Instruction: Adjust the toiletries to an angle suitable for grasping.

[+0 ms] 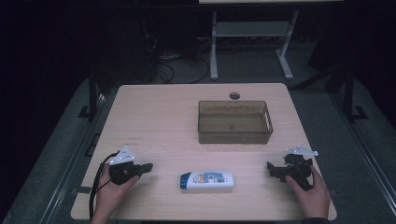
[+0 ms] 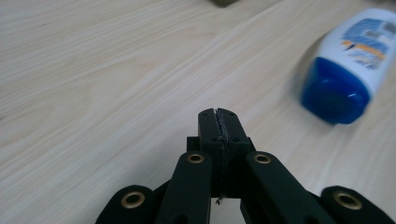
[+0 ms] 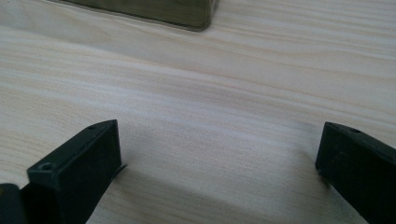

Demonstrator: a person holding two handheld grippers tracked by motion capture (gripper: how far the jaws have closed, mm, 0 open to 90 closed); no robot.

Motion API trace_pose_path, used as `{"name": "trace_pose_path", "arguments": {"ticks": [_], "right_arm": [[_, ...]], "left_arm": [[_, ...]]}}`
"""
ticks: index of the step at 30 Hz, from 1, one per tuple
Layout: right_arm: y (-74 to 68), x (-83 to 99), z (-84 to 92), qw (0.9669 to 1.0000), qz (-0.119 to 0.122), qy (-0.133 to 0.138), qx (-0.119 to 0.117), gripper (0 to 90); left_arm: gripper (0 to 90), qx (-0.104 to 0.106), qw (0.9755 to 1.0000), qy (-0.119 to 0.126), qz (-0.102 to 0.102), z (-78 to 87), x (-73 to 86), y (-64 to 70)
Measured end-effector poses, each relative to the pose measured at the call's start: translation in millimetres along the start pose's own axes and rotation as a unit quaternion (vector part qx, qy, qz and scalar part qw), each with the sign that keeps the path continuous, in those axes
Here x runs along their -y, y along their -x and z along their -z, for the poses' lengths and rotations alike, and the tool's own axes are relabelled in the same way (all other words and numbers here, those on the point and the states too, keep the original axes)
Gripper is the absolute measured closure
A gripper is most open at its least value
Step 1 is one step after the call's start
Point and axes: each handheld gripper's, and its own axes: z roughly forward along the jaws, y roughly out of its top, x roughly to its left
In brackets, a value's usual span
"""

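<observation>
A person's left hand (image 1: 111,189) rests on the near left part of the light wood table (image 1: 159,112), holding the left gripper (image 1: 145,167) low over the surface and pointing right; in the left gripper view its jaws are pressed together with nothing between them. The right hand (image 1: 312,192) sits at the near right corner close to the table's edge, holding the right gripper (image 1: 271,167) pointing left, and in the right gripper view its jaws stand spread wide over bare wood. Between the two grippers, apart from both, a white bottle (image 1: 207,181) lies on its side near the front edge, its blue cap (image 2: 334,95) toward the left gripper. Its label shows blue and orange print, too blurred to read. Farther back, right of centre, sits a translucent brown bin (image 1: 235,122), with a round hole (image 1: 234,95) in the tabletop just beyond it. Bare wood lies between bottle and bin.
</observation>
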Motion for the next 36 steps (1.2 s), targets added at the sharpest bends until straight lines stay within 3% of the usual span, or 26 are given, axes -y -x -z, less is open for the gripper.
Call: {"name": "trace_pose_path", "arguments": {"ticks": [10,21,24,27,36], "right_arm": [[0.1,0.0,0.0,1.0,0.001,0.0,0.0,0.0],[0.1,0.0,0.0,1.0,0.001,0.0,0.0,0.0],[0.1,0.0,0.0,1.0,0.001,0.0,0.0,0.0],[0.1,0.0,0.0,1.0,0.001,0.0,0.0,0.0],[0.1,0.0,0.0,1.0,0.001,0.0,0.0,0.0]], "left_arm": [[89.9,0.067,0.9976,0.002,-0.018,-17.3,-15.3,27.4],[89.9,0.109,0.9936,0.003,-0.033,-28.0,-25.4,47.9],[89.9,0.128,0.9912,0.01,-0.031,-29.8,-27.6,54.6],[89.9,0.131,0.9907,0.007,-0.036,-31.9,-28.1,58.5],[89.9,0.164,0.9853,-0.001,-0.048,-43.6,-27.3,77.2]]}}
